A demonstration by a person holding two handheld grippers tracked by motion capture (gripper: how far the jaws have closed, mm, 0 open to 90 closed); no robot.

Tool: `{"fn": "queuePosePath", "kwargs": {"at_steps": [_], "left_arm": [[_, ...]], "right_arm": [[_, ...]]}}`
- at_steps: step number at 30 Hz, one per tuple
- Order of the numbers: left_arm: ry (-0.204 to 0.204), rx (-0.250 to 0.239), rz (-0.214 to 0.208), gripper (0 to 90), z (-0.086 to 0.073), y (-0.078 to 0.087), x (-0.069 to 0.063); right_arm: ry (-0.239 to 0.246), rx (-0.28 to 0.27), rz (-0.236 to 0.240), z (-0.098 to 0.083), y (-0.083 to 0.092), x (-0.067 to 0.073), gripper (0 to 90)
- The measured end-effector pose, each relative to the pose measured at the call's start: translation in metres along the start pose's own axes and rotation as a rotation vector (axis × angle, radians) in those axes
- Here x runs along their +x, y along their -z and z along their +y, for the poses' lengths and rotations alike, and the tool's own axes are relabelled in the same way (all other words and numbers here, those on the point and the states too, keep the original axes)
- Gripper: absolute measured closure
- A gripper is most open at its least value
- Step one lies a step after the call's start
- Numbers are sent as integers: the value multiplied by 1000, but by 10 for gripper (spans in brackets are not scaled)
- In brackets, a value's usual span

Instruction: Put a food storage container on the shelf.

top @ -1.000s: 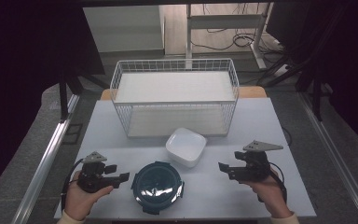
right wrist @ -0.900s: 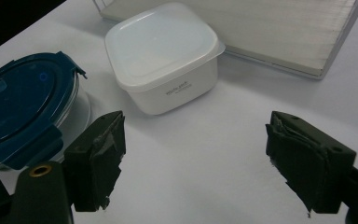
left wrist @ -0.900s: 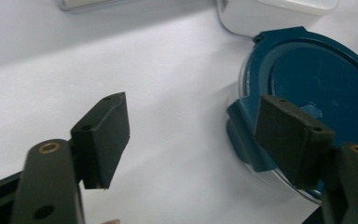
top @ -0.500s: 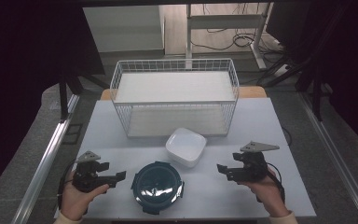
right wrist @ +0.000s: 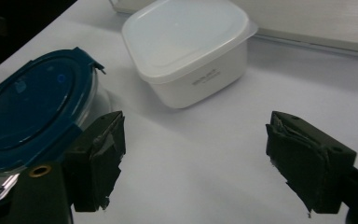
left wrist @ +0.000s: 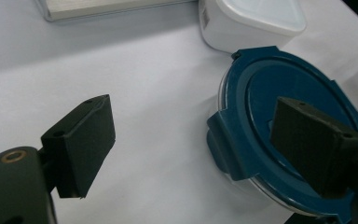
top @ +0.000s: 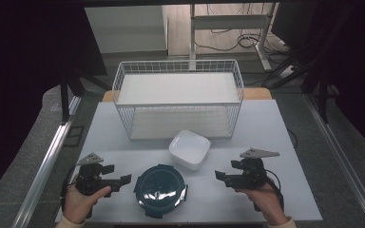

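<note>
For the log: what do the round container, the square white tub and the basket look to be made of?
Round container: dark blue lid, glossy plastic by its sheen and moulded clip tabs; clear body, glass or plastic, cannot tell. Square tub: matte white plastic with a translucent, frosted-looking lid. Basket: thin white-coated wire grid, probably metal.

Two hands in from the near edge of the table, each gripping a black tool. Left hand (top: 78,203) low at the left, wrapped around the left tool (top: 123,179), jaws pointing right and spread wide, nothing between them. Right hand (top: 265,201) at the right, holding the right tool (top: 218,175), jaws pointing left and likewise spread wide, empty. Grey three-cornered plate on top of each. Light sleeve cuffs just visible at both wrists. Cable looping off the right tool beside the hand.
</note>
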State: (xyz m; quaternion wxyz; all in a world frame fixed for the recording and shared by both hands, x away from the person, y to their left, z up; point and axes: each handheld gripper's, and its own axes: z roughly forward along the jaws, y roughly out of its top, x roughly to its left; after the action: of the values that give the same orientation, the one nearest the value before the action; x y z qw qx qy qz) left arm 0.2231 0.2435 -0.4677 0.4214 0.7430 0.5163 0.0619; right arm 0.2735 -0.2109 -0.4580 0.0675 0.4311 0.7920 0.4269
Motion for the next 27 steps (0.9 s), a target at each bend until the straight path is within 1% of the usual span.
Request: {"fn": "queuePosePath", "kwargs": {"at_steps": [1,2,3,4,5,6,7,8,9,10,12,14,15,16,18,19,20,23,25,26,27], "left_arm": [[0,0,0,138,0,0,0],[16,-1,-18,140,0,-1,1],[16,-1,-18,144,0,-1,1],[26,-3,-24,154,-1,-1,1],[44,-3,-29,161,-1,-1,2],[44,-3,-29,168,-1,-1,2],[50,-3,-33,168,-1,-1,2],[58,-5,-41,182,-1,-1,3],[58,-5,-41,185,-1,-1,3],[58,-8,-46,195,-1,-2,3],[53,-8,-48,200,-2,-3,2],[48,2,-49,214,-3,-6,2],[47,14,-58,221,-4,-9,1],[49,21,-63,222,-4,-9,1],[60,30,-78,223,-5,-11,1],[60,30,-78,220,-5,-11,1],[72,39,-83,220,-5,-11,1],[92,63,-100,183,-5,-14,0],[95,70,-108,168,-5,-15,1],[104,71,-117,162,-5,-17,1],[113,73,-124,158,-5,-18,0]], "right_arm": [[0,0,0,0,0,0,195],[-3,1,12,-1,-2,3,195],[-3,1,12,-1,-2,3,195],[-34,-18,29,-1,-4,7,204],[-53,-23,45,-1,-4,7,206],[-74,-29,65,-1,-5,9,206],[-74,-29,65,-1,-5,9,206],[-77,-26,68,-1,-7,13,204],[-77,-26,68,-1,-7,13,204],[-78,-18,79,-2,-10,17,198],[-79,-12,84,-3,-11,19,195],[-70,8,86,-4,-16,24,186],[-76,29,105,-5,-21,30,182],[-86,35,122,-7,-25,34,179],[-87,51,144,-10,-32,40,170],[-87,51,144,-10,-32,40,170],[-88,66,150,-11,-35,43,166],[-89,82,169,-13,-45,54,157],[-93,83,171,-13,-46,55,155],[-124,79,197,-13,-48,59,154],[-131,77,206,-12,-49,59,152]]}}
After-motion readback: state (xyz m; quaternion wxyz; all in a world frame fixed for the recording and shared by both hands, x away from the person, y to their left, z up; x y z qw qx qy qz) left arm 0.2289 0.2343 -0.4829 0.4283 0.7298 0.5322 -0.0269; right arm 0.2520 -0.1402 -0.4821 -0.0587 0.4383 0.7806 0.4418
